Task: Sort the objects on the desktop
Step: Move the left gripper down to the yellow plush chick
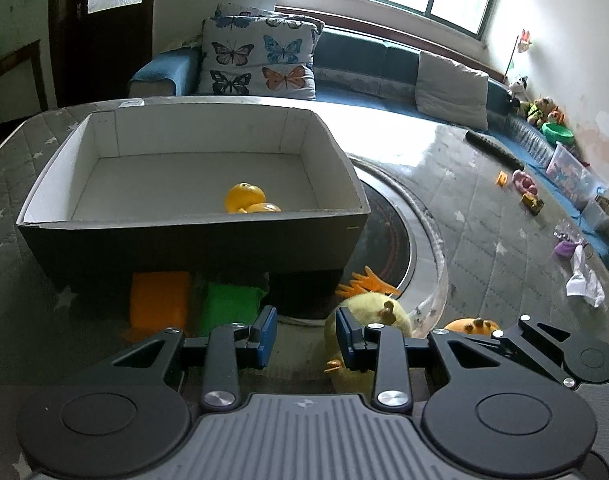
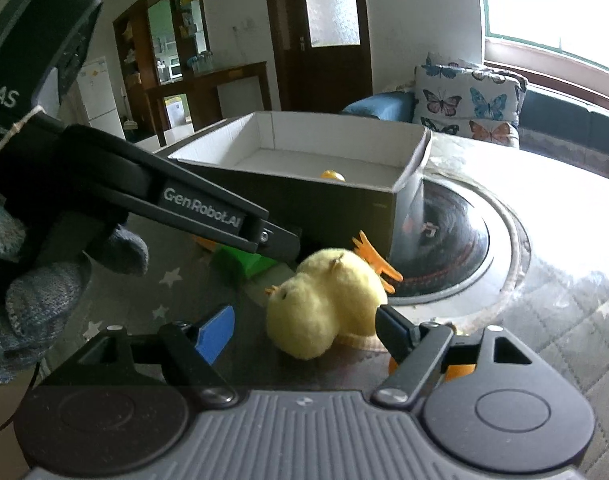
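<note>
Table: a glass-topped surface over a star-printed grey mat, carrying every item to be sorted. Box: an open carton, dark outside and white inside, standing at 12 o'clock from both grippers in both wrist views; it appeared to serve as the collecting bin, since a yellow toy already lay on its floor near the front wall. Left gripper: jaws apart and empty, with the chick just beside its right-hand pad rather than between the two; in the right wrist view its arm crossed from 9 o'clock toward the blocks, held by a gloved hand. Right gripper: jaws spread wide, with the chick lying between them and no pad pressing it, a stance that suggested a grasp in preparation. Chick: a plush yellow toy lying on its side on the table, just in front of the box, its orange feet pointing to 1 o'clock in the right wrist view. Orange block and green block: side by side against the box's front wall, at 11 o'clock from the left gripper, not yet sorted. A small orange item lay at 3 o'clock from the chick in the left wrist view, partly hidden.
</note>
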